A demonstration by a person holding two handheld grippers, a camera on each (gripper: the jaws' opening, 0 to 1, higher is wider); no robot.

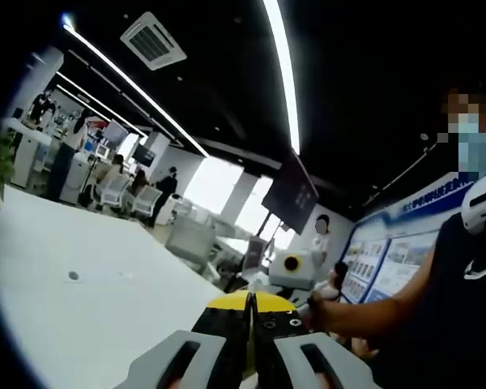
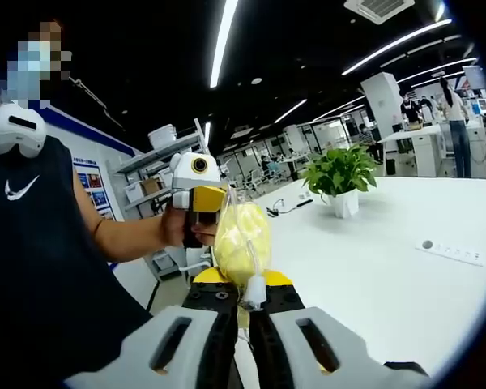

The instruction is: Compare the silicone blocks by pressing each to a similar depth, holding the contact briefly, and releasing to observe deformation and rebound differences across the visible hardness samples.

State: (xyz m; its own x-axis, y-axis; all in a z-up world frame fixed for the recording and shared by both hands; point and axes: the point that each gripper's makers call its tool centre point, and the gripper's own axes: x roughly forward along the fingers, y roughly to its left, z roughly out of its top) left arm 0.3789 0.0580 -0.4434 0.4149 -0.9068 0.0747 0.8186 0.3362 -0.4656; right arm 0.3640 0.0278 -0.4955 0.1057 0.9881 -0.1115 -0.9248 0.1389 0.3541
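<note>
Between the tips of the right gripper, in the right gripper view, hangs a clear bag of pale yellow pieces (presumably the silicone samples, though their shapes are too blurred through the plastic to tell blocks from lumps); the bag's white sealed neck is pinched where the jaws meet, so this claw stands closed on it, and the bag rises straight away from the jaws along their own line, its long axis roughly in line with them; the left gripper shows just beyond and beside the bag, held in the person's hand, near enough that it may be touching the bag's far side, though I cannot tell; in the left gripper view the left gripper has its jaws drawn nearly together with only a thin slit between them, and nothing can be seen in their hold; the right gripper is the one that has the bag, and my guess is the pieces must come out onto the white table before any pressing; a potted plant stands farther back.
</note>
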